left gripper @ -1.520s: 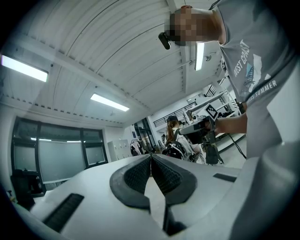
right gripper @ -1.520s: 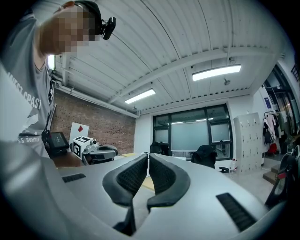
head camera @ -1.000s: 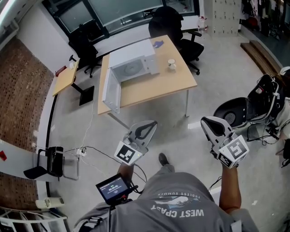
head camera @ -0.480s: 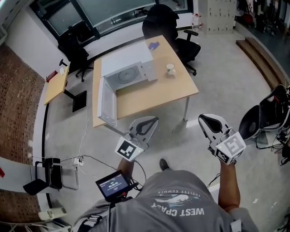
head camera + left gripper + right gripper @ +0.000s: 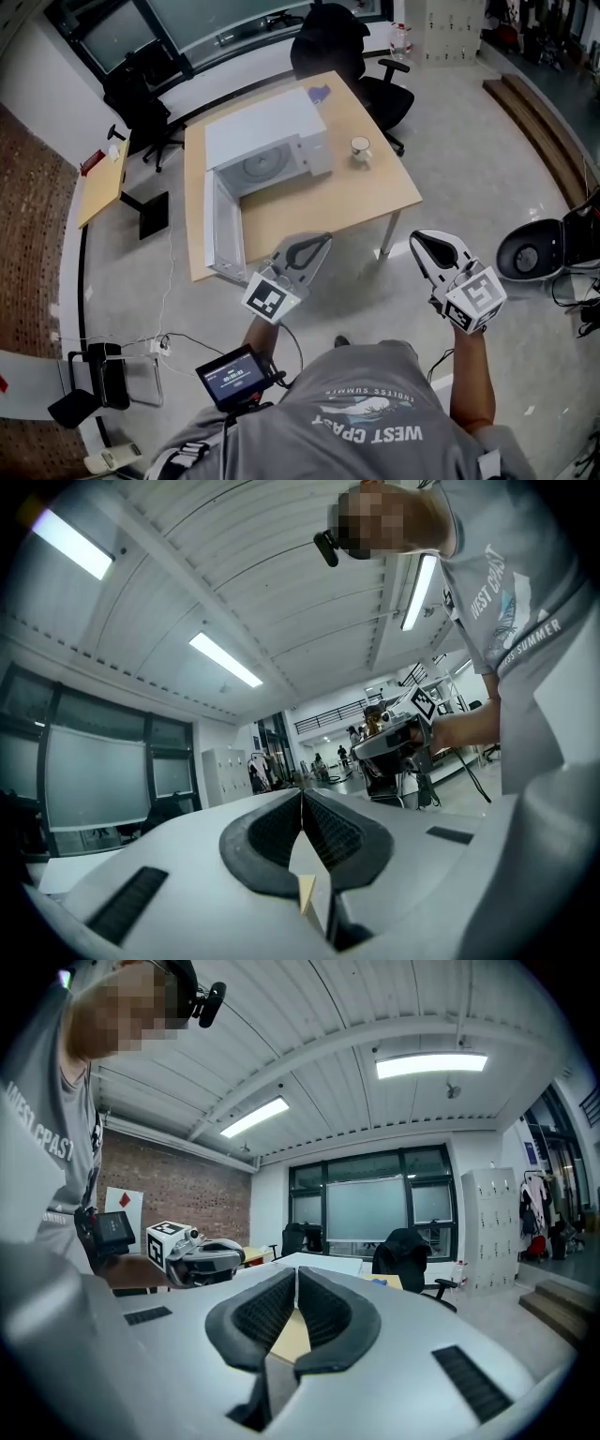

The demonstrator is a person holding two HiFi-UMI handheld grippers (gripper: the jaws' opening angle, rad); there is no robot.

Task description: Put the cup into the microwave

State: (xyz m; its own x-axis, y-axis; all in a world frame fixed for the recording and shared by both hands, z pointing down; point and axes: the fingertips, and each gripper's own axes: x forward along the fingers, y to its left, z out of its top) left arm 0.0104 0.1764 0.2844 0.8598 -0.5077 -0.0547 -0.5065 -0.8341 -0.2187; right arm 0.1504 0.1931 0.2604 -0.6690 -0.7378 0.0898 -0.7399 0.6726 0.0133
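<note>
A white cup (image 5: 360, 147) stands on the right part of a wooden table (image 5: 309, 202). To its left is a white microwave (image 5: 265, 139) whose door (image 5: 221, 230) hangs open toward me, with the turntable showing inside. Both grippers are held in the air short of the table's near edge, far from the cup. My left gripper (image 5: 319, 241) is shut with nothing in it, and its pads meet in the left gripper view (image 5: 302, 796). My right gripper (image 5: 419, 240) is shut and empty too, its pads (image 5: 296, 1275) closed together.
Black office chairs stand behind the table (image 5: 342, 42) and at its far left (image 5: 131, 94). A small blue thing (image 5: 319, 92) lies at the table's far edge. A narrow side desk (image 5: 98, 178) is on the left, and a black round case (image 5: 530, 258) on the floor at right. Cables and a power strip (image 5: 155, 345) lie lower left.
The table with the microwave and cup has come nearer and sits lower in the head view as the person walks toward it. Both grippers stay shut and keep their pose.
</note>
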